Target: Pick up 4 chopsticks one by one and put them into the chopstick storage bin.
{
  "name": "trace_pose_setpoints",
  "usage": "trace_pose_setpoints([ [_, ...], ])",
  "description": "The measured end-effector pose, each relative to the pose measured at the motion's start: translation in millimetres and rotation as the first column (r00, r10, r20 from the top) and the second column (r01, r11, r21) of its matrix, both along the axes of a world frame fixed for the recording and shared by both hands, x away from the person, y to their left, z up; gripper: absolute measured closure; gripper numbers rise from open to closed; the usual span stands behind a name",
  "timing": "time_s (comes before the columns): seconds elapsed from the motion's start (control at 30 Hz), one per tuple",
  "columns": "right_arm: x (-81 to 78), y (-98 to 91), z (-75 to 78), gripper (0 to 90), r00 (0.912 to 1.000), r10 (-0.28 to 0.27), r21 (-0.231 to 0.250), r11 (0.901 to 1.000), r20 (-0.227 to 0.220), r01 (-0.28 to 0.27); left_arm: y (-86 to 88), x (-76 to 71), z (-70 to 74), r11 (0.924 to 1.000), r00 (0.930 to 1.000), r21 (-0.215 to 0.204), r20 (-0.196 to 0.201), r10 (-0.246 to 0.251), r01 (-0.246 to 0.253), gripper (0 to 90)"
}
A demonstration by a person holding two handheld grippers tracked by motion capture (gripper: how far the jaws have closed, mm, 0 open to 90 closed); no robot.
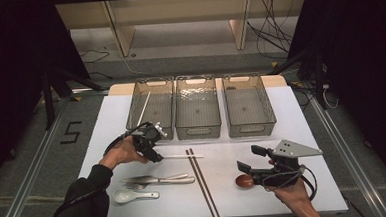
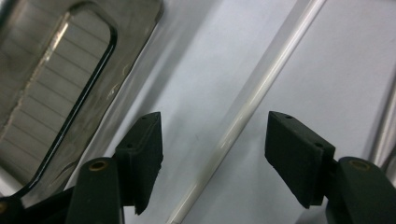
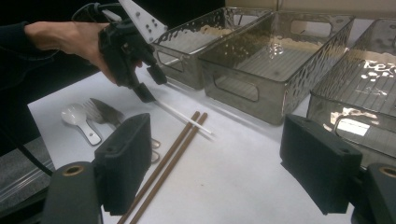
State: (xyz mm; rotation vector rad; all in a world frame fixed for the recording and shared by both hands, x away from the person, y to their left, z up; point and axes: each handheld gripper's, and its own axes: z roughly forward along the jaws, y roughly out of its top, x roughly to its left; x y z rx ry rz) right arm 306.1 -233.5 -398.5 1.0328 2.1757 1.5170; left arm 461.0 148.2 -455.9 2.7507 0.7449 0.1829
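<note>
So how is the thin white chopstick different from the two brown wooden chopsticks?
The thin white chopstick is pale and single; the brown wooden chopsticks are dark and lie as a pair. The white one lies crosswise on the table, the brown ones run towards the near edge. The white one sits between the left gripper's open jaws; nothing grips the brown ones. All are slim, straight sticks lying flat.

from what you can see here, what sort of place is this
Probably a lab or test rig rather than a kitchen: a white table on a bare floor, loose cables behind it, and three clear bins lined up above cutlery for sorting.
</note>
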Motion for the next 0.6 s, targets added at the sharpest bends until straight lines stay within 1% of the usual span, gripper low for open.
trace_pose_setpoints([
  [0.03, -0.1, -0.1, 0.0, 26.1, 1.0000, 0.000, 0.001, 1.0000, 0.000, 0.000, 0.4, 0.5, -0.9, 1.0000, 1.0000, 0.000, -0.003, 0.001, -0.001, 38.8],
  [0.1, 0.1, -0.2, 0.0, 26.1, 1.0000, 0.000, 0.002, 1.0000, 0.000, 0.000, 0.0, 0.8, -2.6, 0.9999, 1.0000, 0.014, -0.008, 0.000, 0.001, 40.4],
  [0.23, 0.0, 0.0, 0.1, 26.1, 1.0000, 0.002, 0.000, 1.0000, 0.000, -0.002, -1.1, 1.0, -4.4, 0.9998, 0.9998, 0.021, -0.017, -0.006, 0.007, 42.6],
  [0.33, -0.1, 0.0, 0.1, 26.0, 1.0000, 0.001, 0.001, 1.0000, 0.000, -0.001, -2.6, 1.6, -6.8, 0.9989, 0.9995, 0.044, -0.027, -0.014, 0.015, 44.6],
  [0.47, 0.0, 0.1, 0.1, 26.1, 1.0000, 0.002, 0.001, 1.0000, 0.001, -0.002, -2.6, 2.2, -7.2, 0.9993, 0.9993, 0.037, -0.037, -0.011, 0.012, 46.8],
  [0.6, -0.1, 0.1, 0.2, 26.1, 1.0000, 0.003, 0.000, 1.0000, 0.002, -0.003, -1.1, 4.3, -7.4, 0.9996, 0.9980, 0.030, -0.063, 0.006, -0.005, 47.9],
])
